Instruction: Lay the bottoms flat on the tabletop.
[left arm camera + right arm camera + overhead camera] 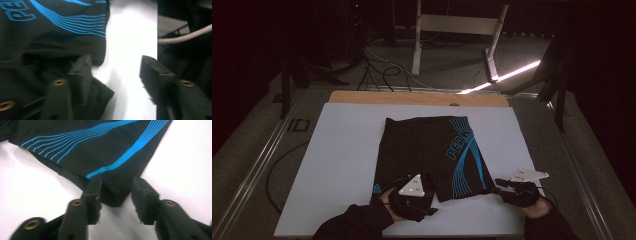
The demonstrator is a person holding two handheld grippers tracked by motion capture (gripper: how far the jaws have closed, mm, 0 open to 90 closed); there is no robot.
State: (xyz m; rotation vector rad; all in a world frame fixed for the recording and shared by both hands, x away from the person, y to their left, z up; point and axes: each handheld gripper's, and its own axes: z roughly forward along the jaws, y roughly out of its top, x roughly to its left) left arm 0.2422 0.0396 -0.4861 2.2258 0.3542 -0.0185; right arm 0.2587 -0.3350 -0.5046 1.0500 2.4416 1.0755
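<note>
Black shorts (432,150) with blue stripes and blue lettering lie flat on a white board (342,150), waistband at the far side. My left gripper (414,197) is at the near hem of the left leg. In the left gripper view it (115,62) is open, one finger (80,72) resting on rumpled fabric (50,32), the other over bare board. My right gripper (501,185) is at the right leg's outer hem corner. In the right gripper view it (116,183) is open, with that corner of the shorts (100,150) lying between its jaws.
The board lies on a wooden table (412,97) whose far edge shows. Beyond it are floor cables (382,70), a white table frame (457,25) and a bright light strip (507,75). The person's dark sleeves enter at the bottom.
</note>
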